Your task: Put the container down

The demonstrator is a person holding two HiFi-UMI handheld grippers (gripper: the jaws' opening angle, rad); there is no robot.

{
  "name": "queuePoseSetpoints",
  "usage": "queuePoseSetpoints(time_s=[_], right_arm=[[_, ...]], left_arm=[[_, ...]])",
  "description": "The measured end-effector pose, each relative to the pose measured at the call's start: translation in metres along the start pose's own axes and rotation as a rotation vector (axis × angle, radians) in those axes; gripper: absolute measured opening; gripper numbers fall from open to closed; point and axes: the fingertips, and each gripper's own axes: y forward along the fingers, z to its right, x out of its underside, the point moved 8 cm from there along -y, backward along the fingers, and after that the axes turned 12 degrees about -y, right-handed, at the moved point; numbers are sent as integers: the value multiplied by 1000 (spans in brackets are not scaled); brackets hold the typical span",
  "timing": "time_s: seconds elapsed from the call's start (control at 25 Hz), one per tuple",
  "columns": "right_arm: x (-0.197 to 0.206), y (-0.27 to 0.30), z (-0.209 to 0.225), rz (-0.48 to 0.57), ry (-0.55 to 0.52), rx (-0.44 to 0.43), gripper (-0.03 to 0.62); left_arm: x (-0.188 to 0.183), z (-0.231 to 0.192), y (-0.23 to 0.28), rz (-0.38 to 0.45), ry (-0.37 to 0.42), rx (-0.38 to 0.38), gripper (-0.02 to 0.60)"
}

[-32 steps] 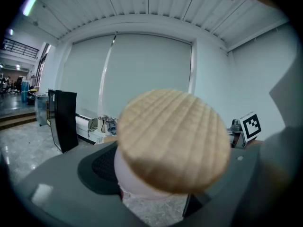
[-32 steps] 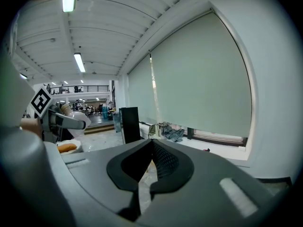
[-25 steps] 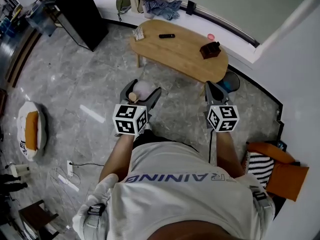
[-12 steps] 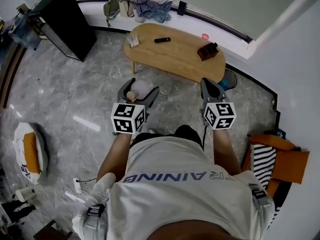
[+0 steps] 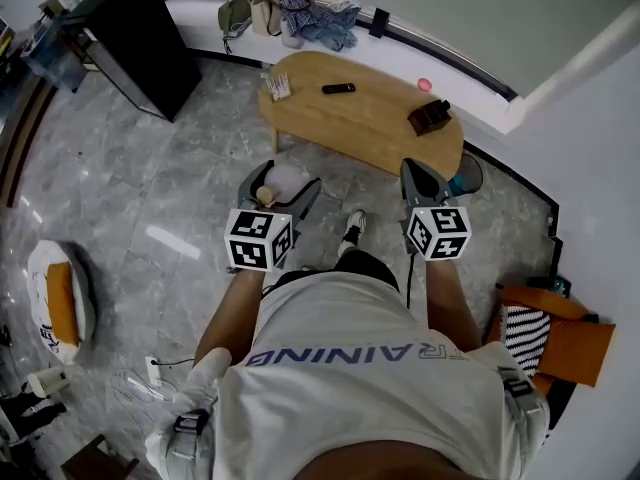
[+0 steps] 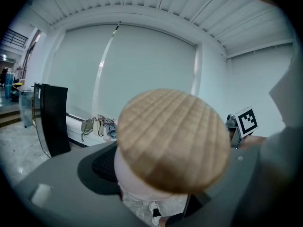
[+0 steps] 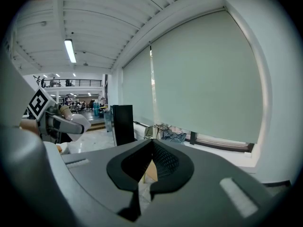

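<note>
Left gripper (image 5: 287,176) pinches a wooden-lidded container (image 6: 173,141) above the grey stone floor (image 5: 150,168) — right gripper (image 5: 414,174) pressed together, empty. A wooden counter (image 5: 370,118) stands ahead, near the wall.

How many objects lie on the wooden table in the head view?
3 for sure: a small pack near the left end of the table, a black remote mid-table, a dark box at the right end. A pink thing behind it may sit on the ledge instead.

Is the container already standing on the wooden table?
No, the left gripper holds the container over the floor, short of the table.
</note>
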Motion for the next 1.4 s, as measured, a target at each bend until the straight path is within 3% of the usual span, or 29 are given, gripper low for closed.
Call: queuePoseSetpoints(time_s=[0.32, 0.68, 1.08, 1.4], right_arm=[[-6, 70, 38, 7, 32, -35, 17], [0, 136, 134, -19, 75, -20, 17], [29, 184, 252, -85, 123, 38, 17], [57, 202, 276, -176, 202, 145, 17]], left_arm=[[-33, -19, 58, -20, -1, -35, 405], [-79, -6, 171, -63, 21, -34, 405], [-101, 22, 305, -128, 22, 7, 405], [-105, 14, 383, -227, 54, 112, 405]])
